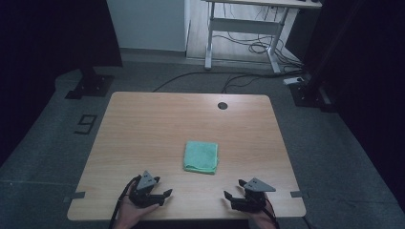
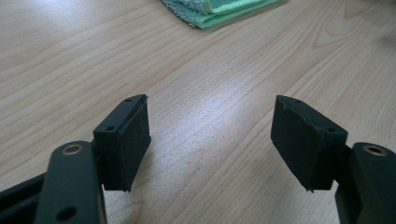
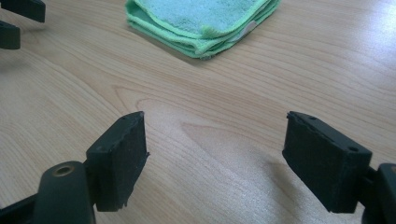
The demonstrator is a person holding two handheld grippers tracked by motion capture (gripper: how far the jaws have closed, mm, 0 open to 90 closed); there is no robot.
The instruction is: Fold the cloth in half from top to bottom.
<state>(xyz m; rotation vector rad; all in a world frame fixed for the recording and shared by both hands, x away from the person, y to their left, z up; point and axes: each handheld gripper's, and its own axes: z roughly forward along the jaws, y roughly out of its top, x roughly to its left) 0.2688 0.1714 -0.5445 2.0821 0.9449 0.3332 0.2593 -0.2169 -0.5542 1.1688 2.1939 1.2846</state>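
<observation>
A folded green cloth (image 1: 201, 156) lies flat on the wooden table (image 1: 157, 124), a little right of centre and toward the near side. My left gripper (image 1: 165, 197) rests low by the near edge, left of the cloth, open with nothing between its jaws. In the left gripper view the open left gripper (image 2: 210, 101) frames bare wood, with the cloth (image 2: 219, 7) at the top. My right gripper (image 1: 233, 189) sits near the front edge, right of the cloth, also open and empty. The right gripper view has the right gripper (image 3: 215, 116) over wood, the cloth (image 3: 201, 18) ahead, and the left gripper (image 3: 16, 21) at the top left.
A dark round cable hole (image 1: 222, 105) sits at the table's far edge. Beyond the table stands a white desk frame (image 1: 243, 28) with cables on the floor. Black stand bases (image 1: 90, 86) (image 1: 308, 93) flank the far corners.
</observation>
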